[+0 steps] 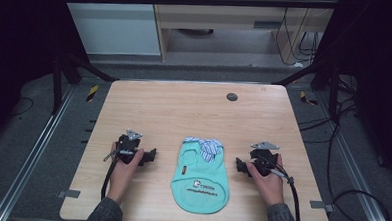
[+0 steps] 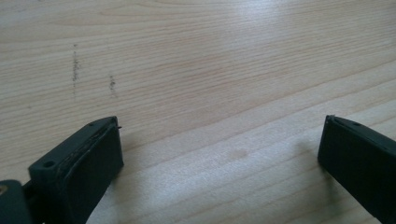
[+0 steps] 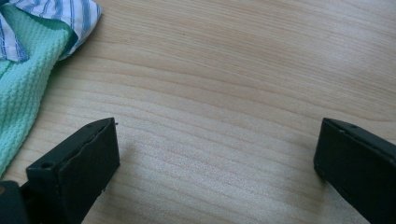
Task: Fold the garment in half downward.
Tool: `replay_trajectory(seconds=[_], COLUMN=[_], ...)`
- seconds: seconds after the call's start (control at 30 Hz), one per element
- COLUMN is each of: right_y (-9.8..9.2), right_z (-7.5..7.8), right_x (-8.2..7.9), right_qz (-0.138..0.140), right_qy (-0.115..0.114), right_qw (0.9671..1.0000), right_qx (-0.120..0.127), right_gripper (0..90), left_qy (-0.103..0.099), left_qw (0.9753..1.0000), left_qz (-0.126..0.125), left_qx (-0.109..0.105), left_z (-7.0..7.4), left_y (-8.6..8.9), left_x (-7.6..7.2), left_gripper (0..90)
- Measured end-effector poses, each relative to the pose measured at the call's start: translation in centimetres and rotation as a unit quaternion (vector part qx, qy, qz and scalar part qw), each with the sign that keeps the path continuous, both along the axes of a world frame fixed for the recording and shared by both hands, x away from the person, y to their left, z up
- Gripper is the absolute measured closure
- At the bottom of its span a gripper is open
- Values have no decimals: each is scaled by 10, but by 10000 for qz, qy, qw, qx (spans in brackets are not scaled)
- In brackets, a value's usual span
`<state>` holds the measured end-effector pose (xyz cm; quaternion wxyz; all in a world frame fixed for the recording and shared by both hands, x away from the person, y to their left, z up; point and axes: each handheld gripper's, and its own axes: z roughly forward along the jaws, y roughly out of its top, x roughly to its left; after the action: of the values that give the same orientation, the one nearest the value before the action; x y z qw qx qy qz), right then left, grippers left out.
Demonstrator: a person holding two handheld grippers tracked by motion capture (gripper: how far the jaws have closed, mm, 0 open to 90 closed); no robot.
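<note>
At the near edge of the wooden table (image 1: 149,108), two forearms in dark sleeves come in from below, and each hand holds one gripper. The left hand (image 1: 123,168) rests on the table to the left of the garment, and the left gripper (image 1: 151,155) lies low on the wood with its tip turned toward the garment. In the left gripper view its two black jaws stand wide apart, and between them there is only bare wood with a few small dark marks.

The right hand (image 1: 264,177) rests on the other side, and the right gripper (image 1: 239,166) points toward the garment from the right. In the right gripper view its jaws are also wide apart with nothing between them, and the garment (image 3: 23,79) shows at the upper left corner, near the left jaw but apart from it.

The small mint green garment (image 1: 201,177) lies flat between the two grippers, near the front edge of the table, and neither gripper touches it. It has a white print on the lower part and a striped blue and white collar (image 1: 207,145) at the far end.

Farther away, a small dark round spot (image 1: 231,97) sits near the back edge of the table.
</note>
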<state>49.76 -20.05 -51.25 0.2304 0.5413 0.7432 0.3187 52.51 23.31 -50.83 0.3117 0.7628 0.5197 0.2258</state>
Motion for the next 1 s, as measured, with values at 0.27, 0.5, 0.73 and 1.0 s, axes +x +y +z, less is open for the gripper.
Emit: replay_trajectory(seconds=[0.27,0.5,0.73,1.0], right_y=[0,1,11,31], right_z=[0,1,22,40], right_x=[0,-2,-4,18], right_qz=[43,206,704,1276], right_qy=[-8,-66,-336,-120], right_qw=[10000,9998,9970,9917], right_qx=[-18,-9,-2,-10], right_gripper=[5,107,430,616], left_qy=[8,-35,-155,27], left_qw=[10000,9995,9957,9907], left_qz=[-42,-301,-897,-1343], left_qx=[3,7,148,-197], left_z=[0,1,22,45], left_y=[-3,-13,-33,-56], left_x=[-1,-4,-8,20], left_gripper=[0,37,160,278])
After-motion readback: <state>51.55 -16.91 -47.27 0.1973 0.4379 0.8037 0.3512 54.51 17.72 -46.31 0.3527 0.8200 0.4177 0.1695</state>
